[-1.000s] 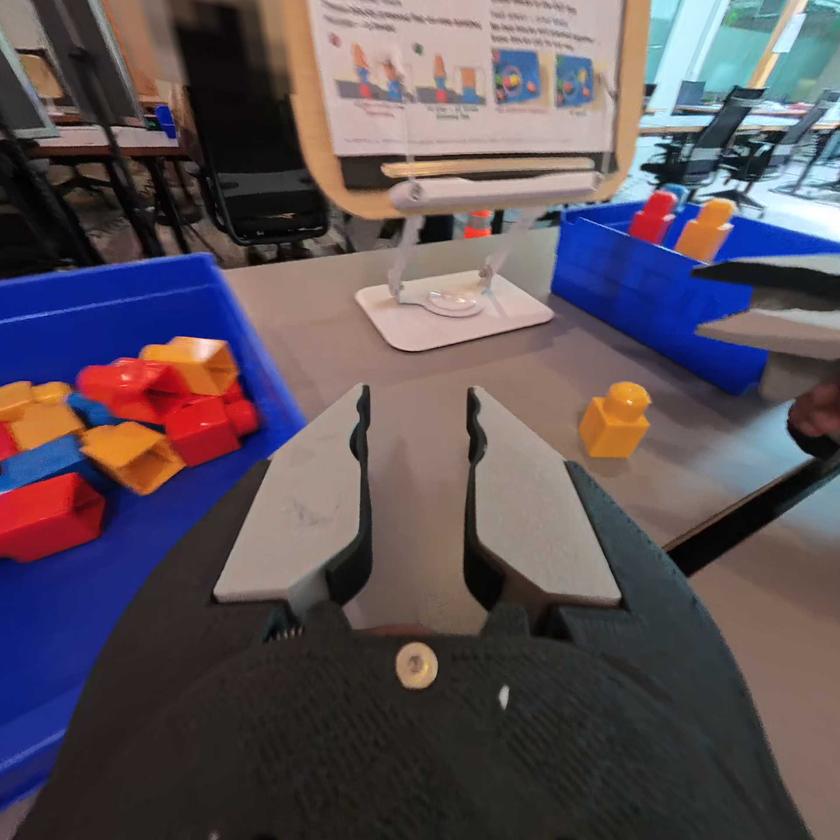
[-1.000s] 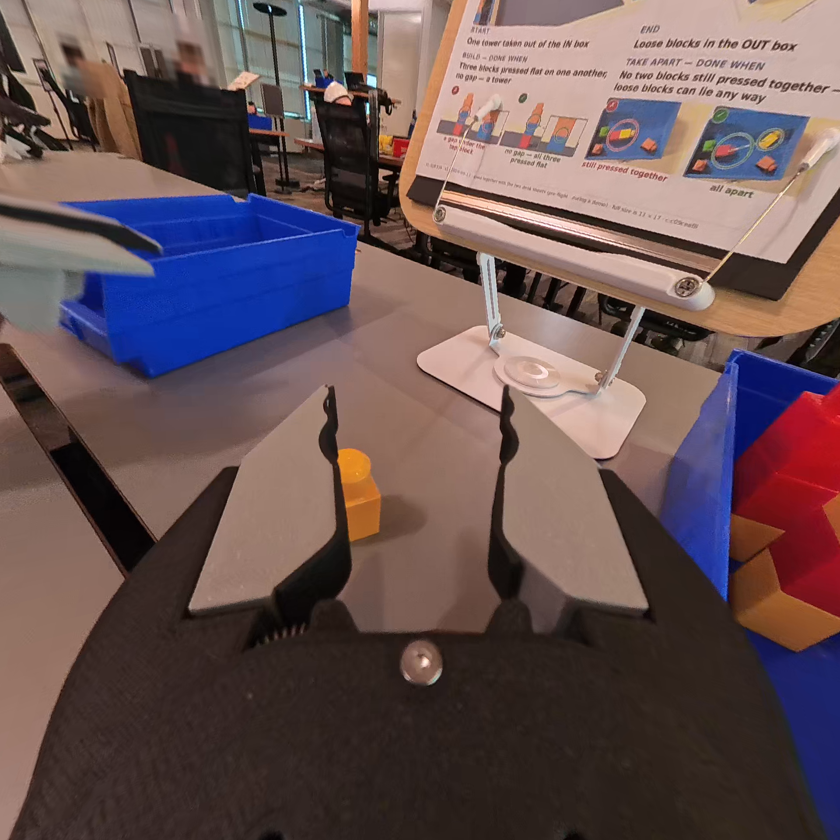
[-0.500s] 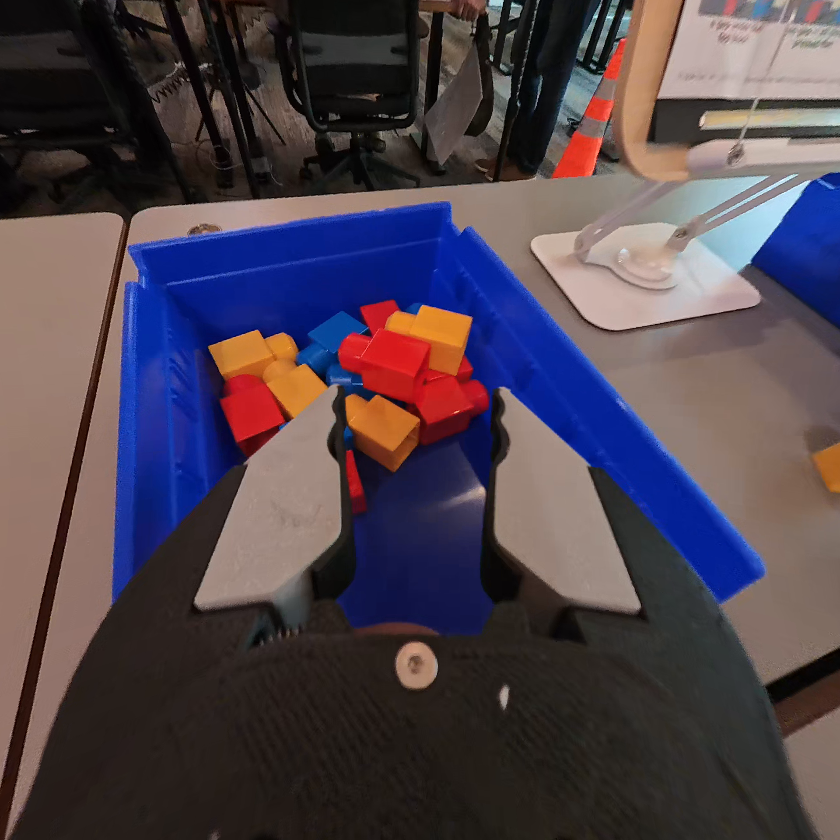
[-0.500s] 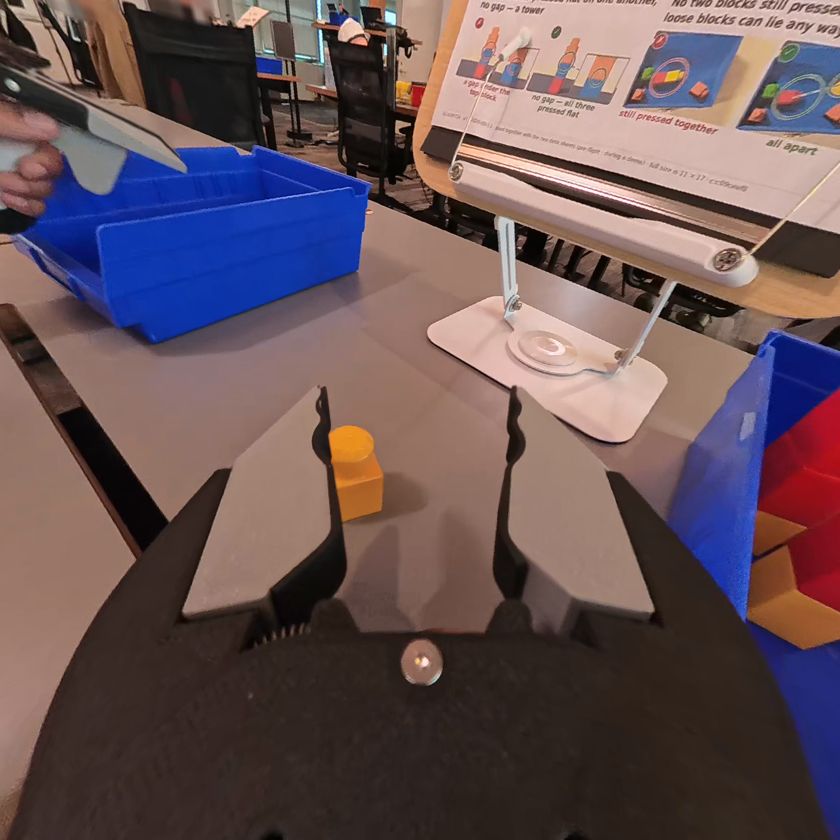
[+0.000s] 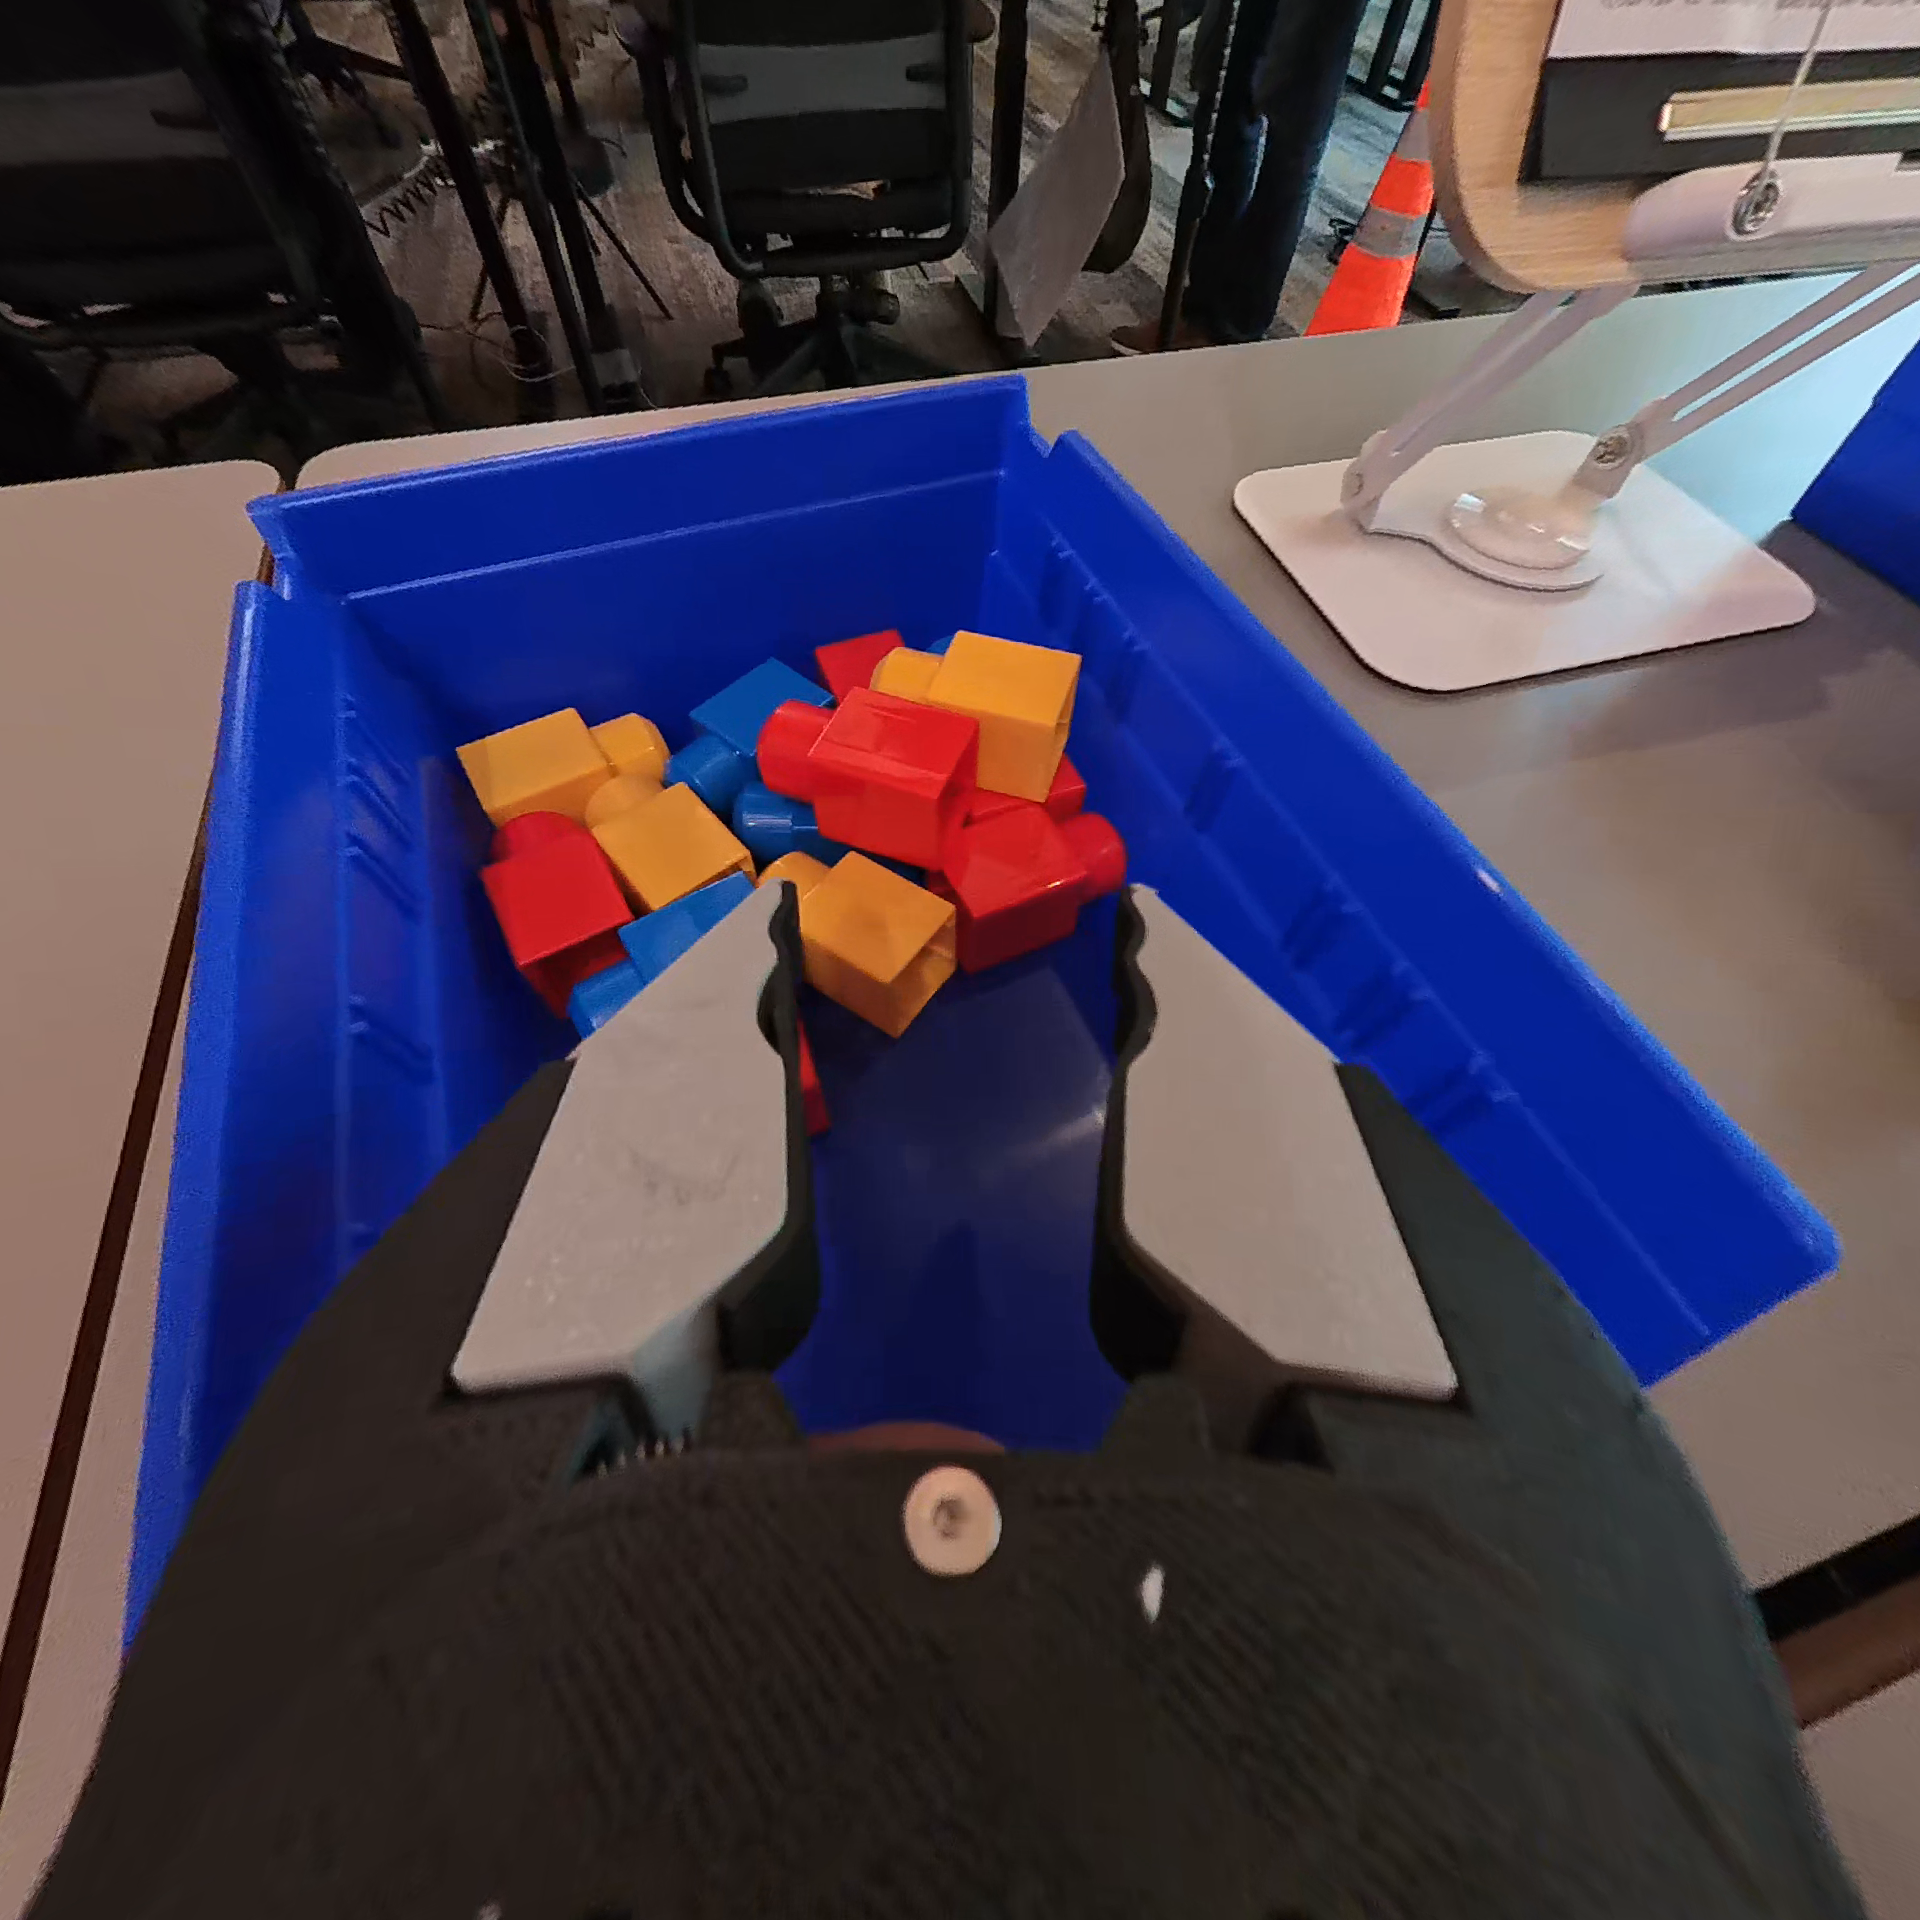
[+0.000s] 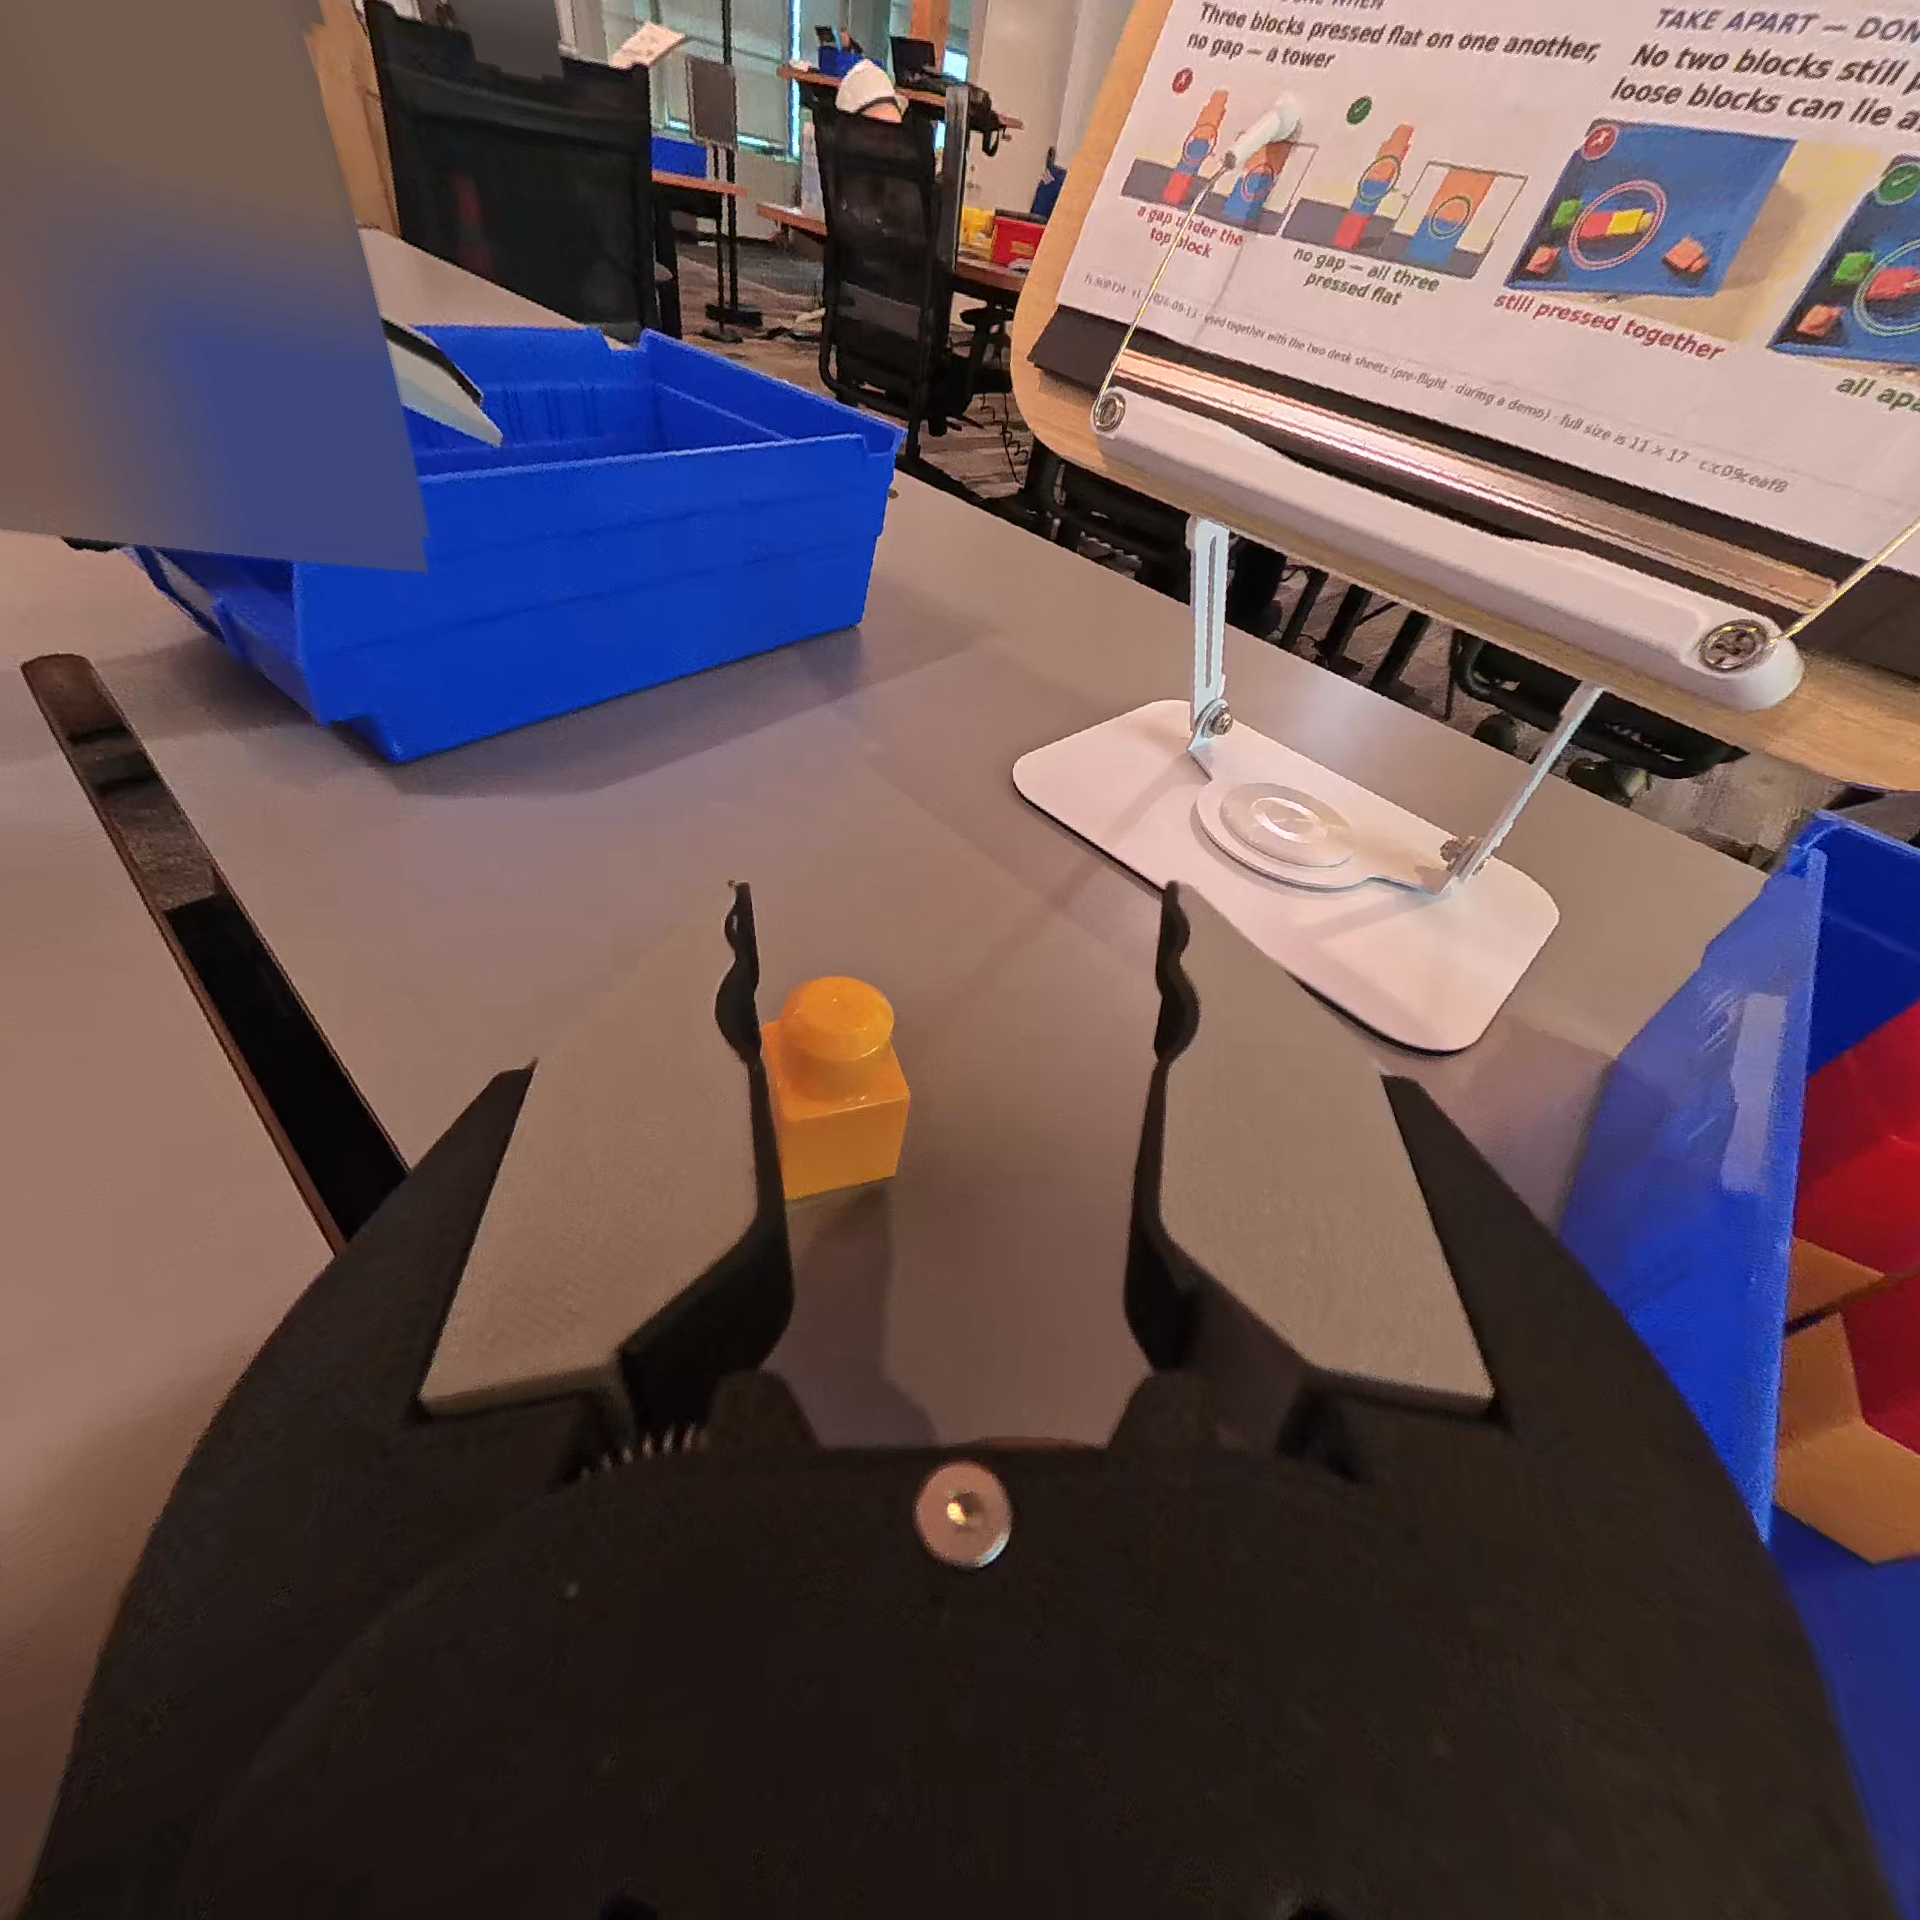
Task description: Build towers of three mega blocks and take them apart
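Both hand-held grippers (image 5: 951, 914) (image 6: 956, 904) gape, holding nothing.

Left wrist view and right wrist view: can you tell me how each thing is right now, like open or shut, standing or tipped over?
left gripper: open, empty, over the bin.
right gripper: open, empty, low over the table.
blue bin: upright, holding a loose pile of blocks.
pile of blocks: jumbled, most lying on their sides.
yellow block: upright on the table, stud up, alone, beside the right gripper's left finger.
document stand: standing, holding up a sheet.
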`<state>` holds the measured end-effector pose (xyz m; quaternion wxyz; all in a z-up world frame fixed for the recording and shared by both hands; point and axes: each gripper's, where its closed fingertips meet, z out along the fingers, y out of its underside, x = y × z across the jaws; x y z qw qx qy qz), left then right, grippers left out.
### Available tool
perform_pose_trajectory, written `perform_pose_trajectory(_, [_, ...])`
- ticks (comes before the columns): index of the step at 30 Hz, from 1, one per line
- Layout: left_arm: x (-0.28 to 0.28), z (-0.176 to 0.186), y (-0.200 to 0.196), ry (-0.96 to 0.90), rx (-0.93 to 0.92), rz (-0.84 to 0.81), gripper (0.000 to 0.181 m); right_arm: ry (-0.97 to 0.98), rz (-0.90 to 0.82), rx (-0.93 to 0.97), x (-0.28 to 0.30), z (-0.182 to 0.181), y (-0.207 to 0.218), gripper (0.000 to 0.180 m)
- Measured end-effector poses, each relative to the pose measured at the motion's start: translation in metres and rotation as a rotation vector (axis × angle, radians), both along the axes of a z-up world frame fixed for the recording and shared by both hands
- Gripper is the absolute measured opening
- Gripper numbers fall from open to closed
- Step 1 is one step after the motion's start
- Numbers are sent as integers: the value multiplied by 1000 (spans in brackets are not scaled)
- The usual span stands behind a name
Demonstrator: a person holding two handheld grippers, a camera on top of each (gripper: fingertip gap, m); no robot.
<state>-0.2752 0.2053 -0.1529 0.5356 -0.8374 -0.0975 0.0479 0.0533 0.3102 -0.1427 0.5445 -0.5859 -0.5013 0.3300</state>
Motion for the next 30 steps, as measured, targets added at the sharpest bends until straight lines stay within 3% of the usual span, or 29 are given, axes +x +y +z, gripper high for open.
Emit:
perform_pose_trajectory(13, [-7,5,15,49,-57,25,59,82,28,29,5,25,-17,75])
perform_pose_trajectory(22, [-18,-24,64,152,-283,-12,54,113,64,-42,2,23,-23,75])
perform_pose_trajectory(25, [-33,-44,69,255,-401,24,59,106,63,-21,2,24,-24,75])
perform_pose_trajectory(27, [-49,-49,67,367,-459,81,50,115,65,-12,3,27,-25,75])
perform_pose_trajectory(30, [-52,-49,67,387,-474,90,50,138,79,-15,4,33,-29,75])
